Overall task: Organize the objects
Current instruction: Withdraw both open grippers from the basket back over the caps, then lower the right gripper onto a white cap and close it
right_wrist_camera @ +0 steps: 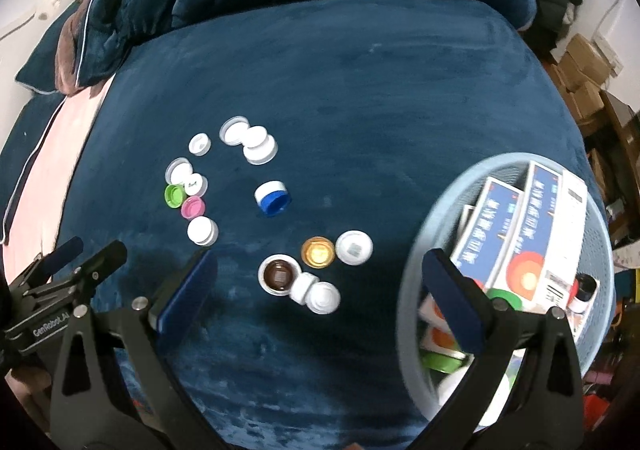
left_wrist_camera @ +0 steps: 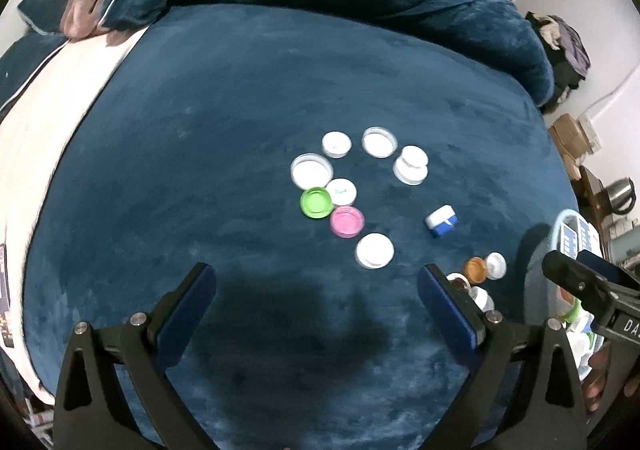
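A: Caps, small round plastic ones, are lying scattered on the dark blue plush blanket (right_wrist_camera: pixel 360 89). At the left, the left gripper (left_wrist_camera: pixel 316 290) is hovering with its jaws spread wide, holding nothing. Beyond it, the green plastic cap (left_wrist_camera: pixel 316 202) is touching the pink plastic cap (left_wrist_camera: pixel 347 221), with white ones around them.

B: And further right?

A: The blue-and-white cap (right_wrist_camera: pixel 273 198) is sitting alone; nearer, the amber cap (right_wrist_camera: pixel 318 252) and the brown-centred white cap (right_wrist_camera: pixel 279 274) are crowding other white ones. The right gripper (right_wrist_camera: pixel 316 290) is gaping wide too, empty, partly over the pale blue mesh plastic basket (right_wrist_camera: pixel 412 290) of cartons.

B: Risks?

A: I'm guessing the soft pile is letting caps tilt or sink, so a pinch could flick one away. Touching caps may get dragged along together.
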{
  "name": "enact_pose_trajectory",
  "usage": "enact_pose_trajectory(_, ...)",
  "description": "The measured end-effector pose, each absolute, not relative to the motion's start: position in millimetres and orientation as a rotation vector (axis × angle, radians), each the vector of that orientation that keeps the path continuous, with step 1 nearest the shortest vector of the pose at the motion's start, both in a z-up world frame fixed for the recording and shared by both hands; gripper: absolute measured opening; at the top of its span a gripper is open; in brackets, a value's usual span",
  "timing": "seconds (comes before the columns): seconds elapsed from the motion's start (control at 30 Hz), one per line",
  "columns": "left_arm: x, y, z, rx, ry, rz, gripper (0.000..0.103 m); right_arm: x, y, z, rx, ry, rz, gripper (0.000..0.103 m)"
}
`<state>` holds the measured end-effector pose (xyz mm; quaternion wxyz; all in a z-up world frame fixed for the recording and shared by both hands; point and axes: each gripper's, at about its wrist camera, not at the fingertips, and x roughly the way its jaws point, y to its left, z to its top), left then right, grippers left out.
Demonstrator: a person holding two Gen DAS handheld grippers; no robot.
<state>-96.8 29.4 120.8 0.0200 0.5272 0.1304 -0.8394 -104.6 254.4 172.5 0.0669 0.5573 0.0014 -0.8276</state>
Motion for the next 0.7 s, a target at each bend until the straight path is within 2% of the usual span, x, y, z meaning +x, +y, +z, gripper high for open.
enact_pose_trajectory(0.43,-101,-15,90,1.632,0.462,-2.488,0.101,-124,195,131,1.729,0.137,-2.338,0.103)
enact_pose_trajectory(0.57,-102,-31,83,1.625,0.498,-2.446,0.101,-133,173,112,1.755,0.120,-2.247,0.101)
enact_pose_trajectory(0.6,-102,-33,82,1.623,0.504,-2.441,0.101,-135,169,107,1.761,0.099,-2.222,0.100)
enact_pose_trajectory(0.7,-101,-39,80,1.621,0.525,-2.425,0.101,-141,157,96,1.784,0.084,-2.172,0.076)
